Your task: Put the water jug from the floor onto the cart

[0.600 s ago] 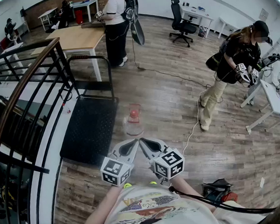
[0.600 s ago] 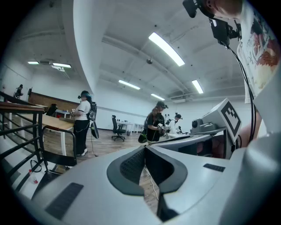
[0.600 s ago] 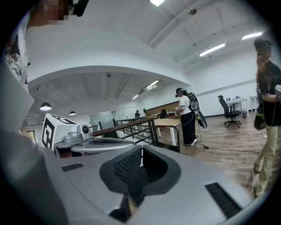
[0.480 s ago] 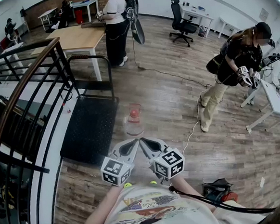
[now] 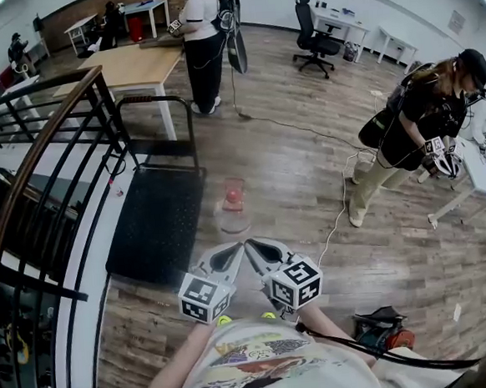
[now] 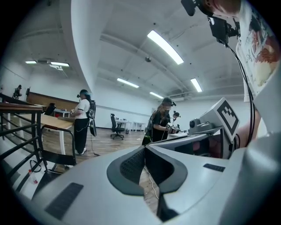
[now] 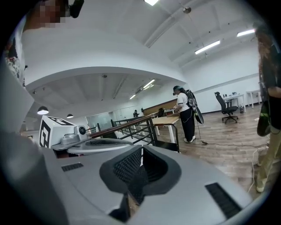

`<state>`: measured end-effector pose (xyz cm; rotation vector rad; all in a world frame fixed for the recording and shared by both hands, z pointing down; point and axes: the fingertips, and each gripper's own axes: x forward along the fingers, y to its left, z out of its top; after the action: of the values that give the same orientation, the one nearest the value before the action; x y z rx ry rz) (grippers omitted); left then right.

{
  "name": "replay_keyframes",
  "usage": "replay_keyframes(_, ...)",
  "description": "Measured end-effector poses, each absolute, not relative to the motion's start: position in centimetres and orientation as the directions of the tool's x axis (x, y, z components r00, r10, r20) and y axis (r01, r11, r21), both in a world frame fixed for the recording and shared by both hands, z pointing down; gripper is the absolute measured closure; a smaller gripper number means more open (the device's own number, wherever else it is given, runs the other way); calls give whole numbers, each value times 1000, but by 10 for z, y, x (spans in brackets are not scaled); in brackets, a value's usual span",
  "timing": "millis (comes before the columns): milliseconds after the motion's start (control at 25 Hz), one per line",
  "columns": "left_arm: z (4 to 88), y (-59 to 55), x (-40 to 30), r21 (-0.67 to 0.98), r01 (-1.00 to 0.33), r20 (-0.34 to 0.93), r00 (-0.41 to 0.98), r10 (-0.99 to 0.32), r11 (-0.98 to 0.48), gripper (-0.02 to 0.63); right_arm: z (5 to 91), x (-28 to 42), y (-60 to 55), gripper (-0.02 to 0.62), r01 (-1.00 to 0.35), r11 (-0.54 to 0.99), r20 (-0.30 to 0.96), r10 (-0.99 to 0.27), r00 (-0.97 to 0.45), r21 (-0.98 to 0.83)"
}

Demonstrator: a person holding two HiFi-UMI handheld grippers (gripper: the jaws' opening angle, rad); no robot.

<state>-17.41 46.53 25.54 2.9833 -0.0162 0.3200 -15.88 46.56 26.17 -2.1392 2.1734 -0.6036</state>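
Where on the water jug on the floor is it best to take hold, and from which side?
Probably the neck under the red cap: the water jug stands upright, and its clear round body looks too wide for one gripper. Come from the near side, left gripper and right gripper flanking it; both are shut, so open them first.

Water jug (image 5: 232, 209) right of cart (image 5: 155, 225)

Bright ceiling strip lighting; fisheye-warped edges
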Motion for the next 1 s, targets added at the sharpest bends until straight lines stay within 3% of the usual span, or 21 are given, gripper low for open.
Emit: replay_keyframes(1000,270,443,-210,164,-20,204,979,14,-986,594,280,-194,443,569,-966,-21,260,-964,-49,-259)
